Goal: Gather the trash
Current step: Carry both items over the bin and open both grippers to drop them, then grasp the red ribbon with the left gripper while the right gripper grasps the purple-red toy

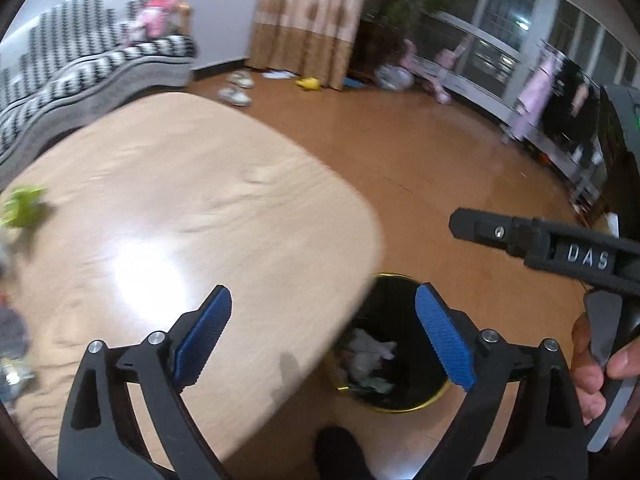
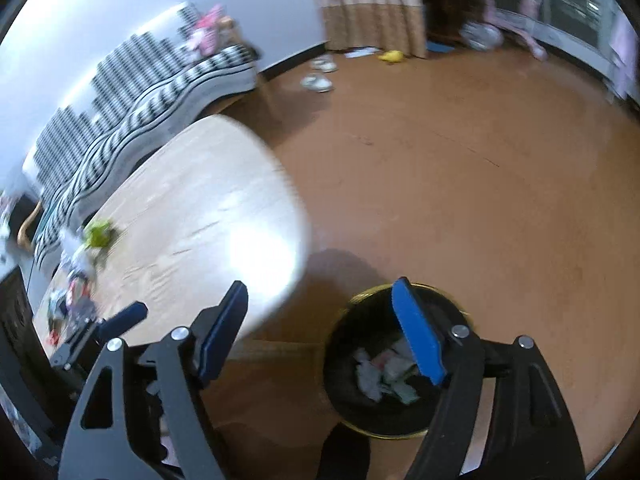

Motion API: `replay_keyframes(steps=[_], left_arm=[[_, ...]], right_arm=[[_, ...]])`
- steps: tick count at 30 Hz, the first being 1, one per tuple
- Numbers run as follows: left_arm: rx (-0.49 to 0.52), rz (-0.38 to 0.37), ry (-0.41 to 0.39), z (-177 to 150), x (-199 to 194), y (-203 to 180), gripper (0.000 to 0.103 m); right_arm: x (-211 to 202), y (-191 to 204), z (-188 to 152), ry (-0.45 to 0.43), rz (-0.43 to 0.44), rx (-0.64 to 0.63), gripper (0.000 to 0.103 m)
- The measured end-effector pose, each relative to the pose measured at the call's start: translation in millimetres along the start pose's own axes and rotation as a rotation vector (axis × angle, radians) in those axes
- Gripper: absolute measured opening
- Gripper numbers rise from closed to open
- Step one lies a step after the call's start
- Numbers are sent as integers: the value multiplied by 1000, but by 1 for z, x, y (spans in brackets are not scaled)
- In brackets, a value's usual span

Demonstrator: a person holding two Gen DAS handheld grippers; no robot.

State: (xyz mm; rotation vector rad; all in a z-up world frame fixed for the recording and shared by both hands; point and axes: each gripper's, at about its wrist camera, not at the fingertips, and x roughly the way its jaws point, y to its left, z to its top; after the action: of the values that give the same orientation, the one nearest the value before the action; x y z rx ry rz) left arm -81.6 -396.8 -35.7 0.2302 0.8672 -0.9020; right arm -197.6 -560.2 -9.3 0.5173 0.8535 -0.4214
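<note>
My left gripper (image 1: 324, 324) hangs open and empty over the near corner of the light wooden table (image 1: 192, 208), its blue pads wide apart. Below its right finger a black bin with a gold rim (image 1: 432, 396) stands on the floor, with crumpled paper (image 1: 370, 354) inside. My right gripper (image 2: 320, 328) is open too, with nothing between its pads, above the same bin (image 2: 344, 392) and its paper scraps (image 2: 384, 374). A green wrapper (image 1: 22, 206) lies at the table's far left, the same green wrapper (image 2: 98, 234) beside a pile of mixed litter (image 2: 74, 292).
The right tool (image 1: 560, 248) and a hand (image 1: 592, 364) reach in from the right of the left wrist view. A striped sofa (image 2: 132, 120) runs behind the table. Shoes (image 1: 236, 88), a yellow toy (image 1: 308, 84) and curtains (image 1: 304, 20) lie across the brown floor (image 2: 440, 184).
</note>
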Motion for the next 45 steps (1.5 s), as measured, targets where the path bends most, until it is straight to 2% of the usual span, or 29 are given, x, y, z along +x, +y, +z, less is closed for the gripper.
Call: replay_keyframes(steps=[4,8,14,18,22,26,30,38,45], left_arm=[[-77,107,-42,-7,-41,65,91],[-155,234,-77,-21,-81,135,91],[-290,436,-93,-63,-143,247,91],[-387,490,-103,-85,-178,303,91],[-446,531,-119,-105,-207,338,91],[-503,565,-112,-129,-225,371,91],[-548,576,-112,-142,-238,390,91],[-560,599,-88,-159,-240,414,91],[-551,598,-31,-163,-210,435,91]], right_arm=[[14,69,5,13,59,-101,72],[28,155,2,27,129,-224,73],[47,278,-14,53,228,-380,73],[58,345,-30,67,283,-459,73],[71,402,-48,86,321,-524,73],[81,445,-66,102,348,-595,73],[88,466,-75,102,357,-630,73],[100,477,-76,121,368,-630,73],[106,478,-73,135,377,-646,73]])
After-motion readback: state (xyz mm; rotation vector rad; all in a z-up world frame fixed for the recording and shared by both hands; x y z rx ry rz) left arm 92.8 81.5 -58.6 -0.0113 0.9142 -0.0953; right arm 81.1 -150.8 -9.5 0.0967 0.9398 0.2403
